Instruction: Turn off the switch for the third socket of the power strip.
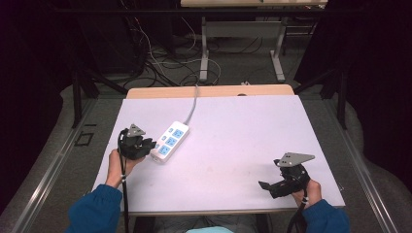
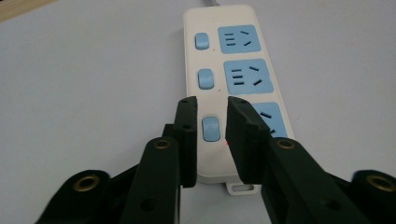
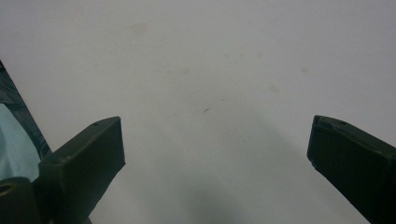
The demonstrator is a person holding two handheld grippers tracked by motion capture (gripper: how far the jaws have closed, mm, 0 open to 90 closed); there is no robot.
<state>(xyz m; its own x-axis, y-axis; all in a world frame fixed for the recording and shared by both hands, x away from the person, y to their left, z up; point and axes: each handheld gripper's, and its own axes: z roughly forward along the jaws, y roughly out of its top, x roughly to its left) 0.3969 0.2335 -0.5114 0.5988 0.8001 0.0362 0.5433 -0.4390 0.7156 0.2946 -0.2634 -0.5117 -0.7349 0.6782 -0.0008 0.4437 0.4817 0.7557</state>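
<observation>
With jaws nearly closed and holding nothing, left gripper (image 2: 211, 116) straddles the nearest blue rocker switch (image 2: 210, 129) on the white plastic power strip (image 2: 212, 51) at table's left; press straight down, tips centred on the switch; right gripper (image 3: 215, 140) idles wide open, empty

The person wore blue sleeves (image 1: 94, 208) bunched at both wrists. Each black hand-held gripper, left (image 1: 141, 145) and right (image 1: 274, 187), carried a grey three-cornered plate with small dots and trailed a dark cable. Its matte black jaws had flat rectangular pads and brass-ringed screw holes (image 2: 162, 143).
</observation>
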